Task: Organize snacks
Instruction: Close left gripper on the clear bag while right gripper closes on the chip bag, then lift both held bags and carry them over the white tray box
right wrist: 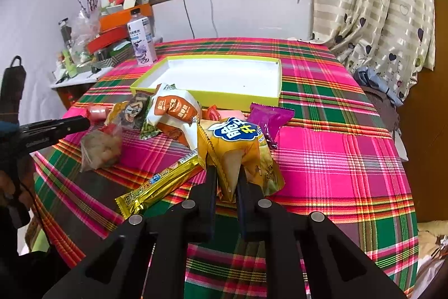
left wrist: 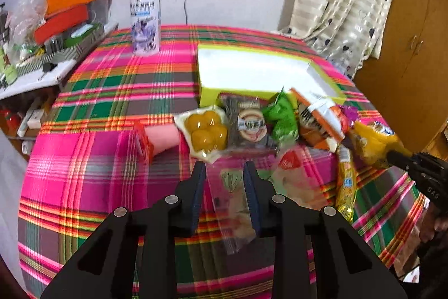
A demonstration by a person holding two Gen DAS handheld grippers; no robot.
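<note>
Pinching a yellow chip bag (right wrist: 238, 147) between its closed fingers, the right gripper (right wrist: 226, 181) holds it upright over the plaid tablecloth (right wrist: 336, 159), just in front of the snack pile. The left gripper (left wrist: 224, 173) has its fingers parted around a clear packet (left wrist: 235, 203), though whether they touch it cannot be told. An open yellow-green tray (right wrist: 212, 74) sits behind the pile, toward the table's far edge, with a bottle (left wrist: 145, 18) near its far left corner.

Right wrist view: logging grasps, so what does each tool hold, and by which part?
Right tool pinches the yellow chip bag at its near bottom corner. Left tool straddles a clear snack packet, jaws open, not gripping.
</note>
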